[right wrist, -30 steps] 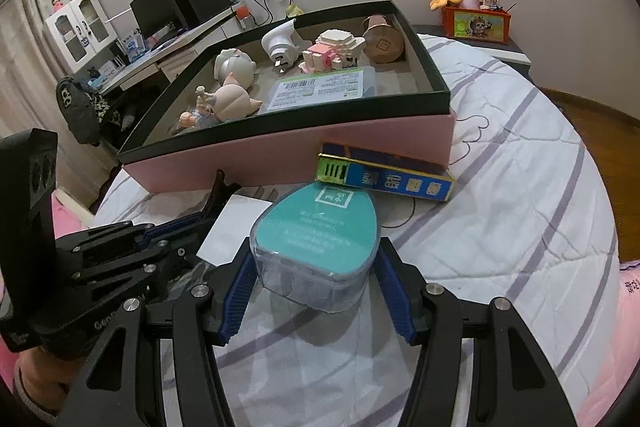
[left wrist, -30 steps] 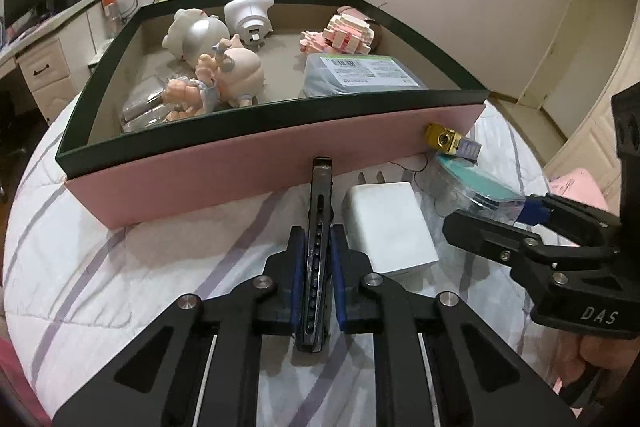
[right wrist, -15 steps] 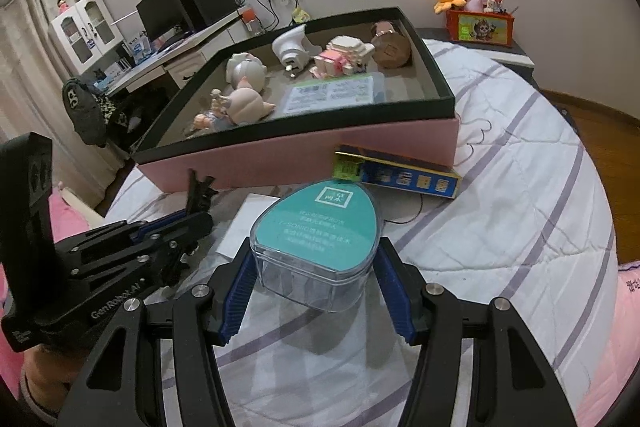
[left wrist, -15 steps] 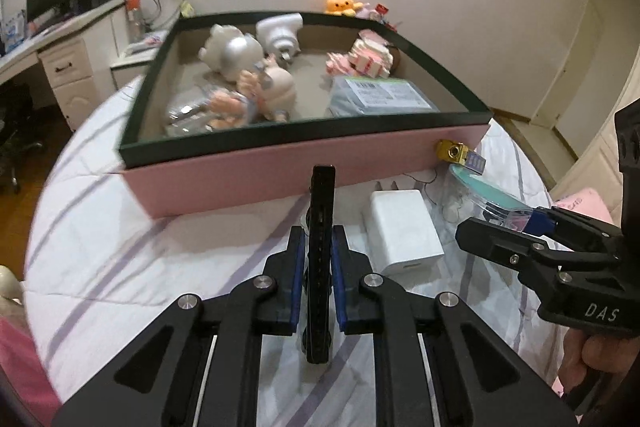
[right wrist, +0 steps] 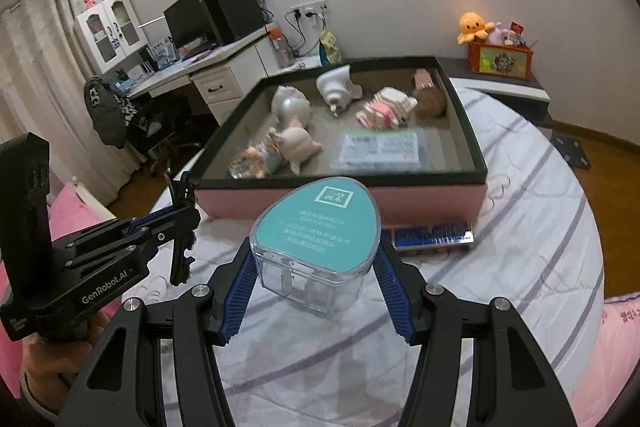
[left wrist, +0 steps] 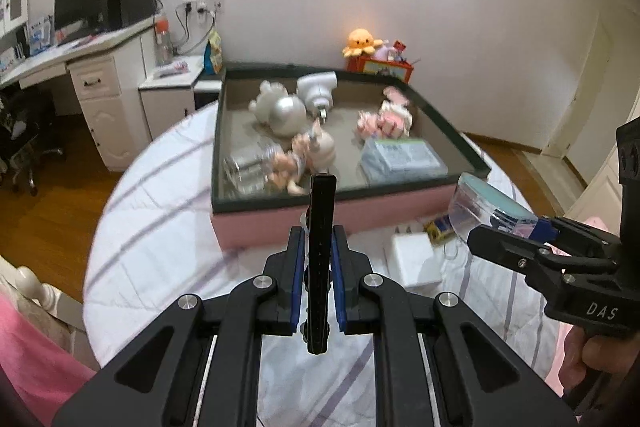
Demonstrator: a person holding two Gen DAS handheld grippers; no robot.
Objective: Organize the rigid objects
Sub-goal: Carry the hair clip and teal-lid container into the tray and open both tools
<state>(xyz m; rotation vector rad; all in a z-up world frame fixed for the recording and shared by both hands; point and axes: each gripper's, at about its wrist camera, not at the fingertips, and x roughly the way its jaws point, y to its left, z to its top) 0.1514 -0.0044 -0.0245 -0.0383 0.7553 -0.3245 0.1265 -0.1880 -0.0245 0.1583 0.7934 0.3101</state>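
My left gripper [left wrist: 318, 281] is shut on a thin black tool [left wrist: 321, 247], held upright above the bed in front of the pink box [left wrist: 376, 211]. It also shows in the right wrist view [right wrist: 182, 227]. My right gripper [right wrist: 316, 287] is shut on a clear egg-shaped case with a teal lid [right wrist: 316, 223], raised above the bed before the box front wall [right wrist: 420, 203]. That case also shows at the right of the left wrist view [left wrist: 488, 207]. The box holds figurines [right wrist: 288, 143], a white adapter [right wrist: 336, 89], a pink block toy [right wrist: 384, 113] and a flat clear pack [right wrist: 380, 147].
A white charger [left wrist: 414, 259] and a small yellow item [left wrist: 436, 227] lie on the striped sheet by the box. A blue carton [right wrist: 432, 237] lies under the box front. A desk [right wrist: 200, 71] and chair stand left; a toy crate [right wrist: 502, 57] at the back.
Both grippers have risen with their loads, so the box looks lower and farther. The teal case now reaches the box rim height.
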